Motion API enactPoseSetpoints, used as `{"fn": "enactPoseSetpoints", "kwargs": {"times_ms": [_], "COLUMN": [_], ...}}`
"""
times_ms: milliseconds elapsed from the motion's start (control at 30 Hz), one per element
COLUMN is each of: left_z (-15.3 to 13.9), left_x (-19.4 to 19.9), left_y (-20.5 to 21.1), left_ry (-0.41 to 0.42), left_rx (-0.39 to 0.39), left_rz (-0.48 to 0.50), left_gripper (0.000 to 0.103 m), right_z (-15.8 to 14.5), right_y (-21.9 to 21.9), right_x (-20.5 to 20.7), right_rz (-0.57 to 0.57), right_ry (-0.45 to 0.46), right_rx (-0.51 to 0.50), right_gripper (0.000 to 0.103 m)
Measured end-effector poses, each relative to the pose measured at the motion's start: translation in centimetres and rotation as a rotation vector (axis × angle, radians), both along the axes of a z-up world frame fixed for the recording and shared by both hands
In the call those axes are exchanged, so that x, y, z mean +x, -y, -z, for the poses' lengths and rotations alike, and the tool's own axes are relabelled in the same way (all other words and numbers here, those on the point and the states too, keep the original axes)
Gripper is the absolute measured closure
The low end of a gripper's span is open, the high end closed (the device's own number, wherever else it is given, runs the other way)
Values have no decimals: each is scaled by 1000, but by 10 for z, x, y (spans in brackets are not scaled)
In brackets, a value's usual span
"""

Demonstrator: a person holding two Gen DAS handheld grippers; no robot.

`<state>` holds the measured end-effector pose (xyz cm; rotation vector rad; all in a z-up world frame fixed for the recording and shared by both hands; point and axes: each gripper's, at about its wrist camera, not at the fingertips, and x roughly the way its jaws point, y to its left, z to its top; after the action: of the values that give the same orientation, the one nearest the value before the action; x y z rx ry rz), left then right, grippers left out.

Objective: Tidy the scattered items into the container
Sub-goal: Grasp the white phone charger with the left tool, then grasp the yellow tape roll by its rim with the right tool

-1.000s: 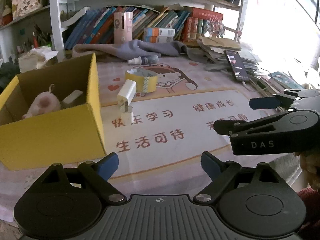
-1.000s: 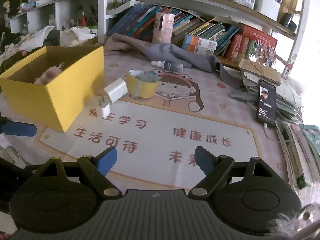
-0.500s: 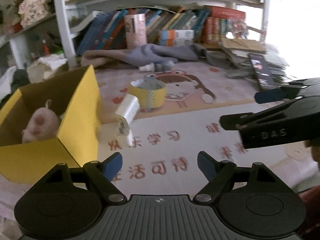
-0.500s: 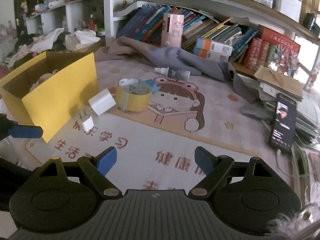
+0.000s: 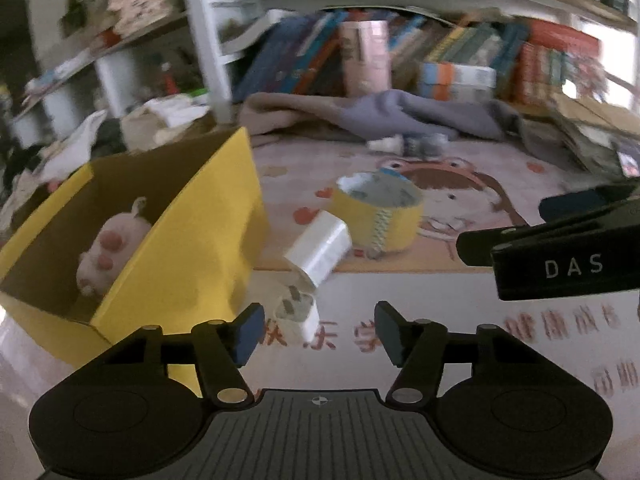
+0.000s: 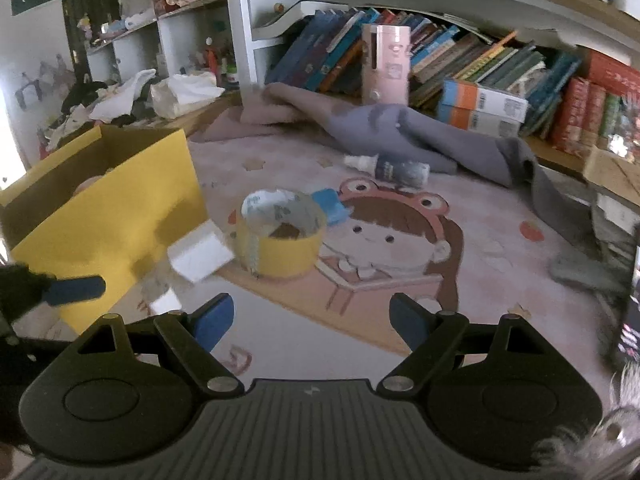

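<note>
Left gripper (image 5: pixel 316 334): black frame, blue pads; jaws closing, nothing pressed between them yet. The small white plug adapter (image 5: pixel 298 314) with metal prongs facing the camera lies on the mat just ahead of the gap, nearer the left pad. Frame blurred.

Right gripper (image 6: pixel 312 320): jaws wide apart and empty, aimed down at the printed cartoon play mat (image 6: pixel 400 248).

Task items: the adapter lies at the foot of a white rectangular charger block (image 5: pixel 320 250), which sits tilted just beside the open yellow cardboard box (image 5: pixel 192 256) and the wide yellow tape roll (image 6: pixel 280 244). The roll stands on its flat side, grey inner core, crumpled white paper at its far rim. A small bottle with white cap and dark label (image 6: pixel 390 168) lies on its side farther back, next to a grey-purple cloth (image 6: pixel 420 136).

Box interior: a pink plush toy (image 5: pixel 108 254) lies against the inner wall.
</note>
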<state>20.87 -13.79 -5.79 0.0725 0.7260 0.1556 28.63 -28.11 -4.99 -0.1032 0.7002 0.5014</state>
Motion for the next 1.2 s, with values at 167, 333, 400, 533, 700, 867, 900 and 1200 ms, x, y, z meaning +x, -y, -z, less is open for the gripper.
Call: {"fn": "enactPoseSetpoints", "kwargs": {"times_ms": [167,333,400,533,700,867,900,1200], "left_z": [12,25,28,35,41,41,41,39], "left_x": [17,29,33,40,41,40,39,27], "left_y": [-2,-5,-7,-13,-18,-17,-17,-9], "left_ry": [6,-26,-34,-59,-73,-68,-69,-94], "left_rx": [9,-19,-31,-56,-87,-85,-90,-106], "left_rz": [-77,-133,-152,-177,-189,-175,-172,-111], "left_gripper": [51,54,54,59,72,74,74,74], "right_z": [4,14,19,29,39,45,46,51], "right_y": [-15,-26,-30,-39,-50,-60,-62,-59], "right_x": [22,44,52,68,85,95,97,102], "right_rz": [-48,-78,-86,-87,-88,-83,-82,-76], "right_ry": [39,30,16,-20,-68,-75,-75,-113], "right_rx": [-13,-8,-1,15,44,60,63,39], "right_gripper": [18,15,14,6,6,6,6,21]}}
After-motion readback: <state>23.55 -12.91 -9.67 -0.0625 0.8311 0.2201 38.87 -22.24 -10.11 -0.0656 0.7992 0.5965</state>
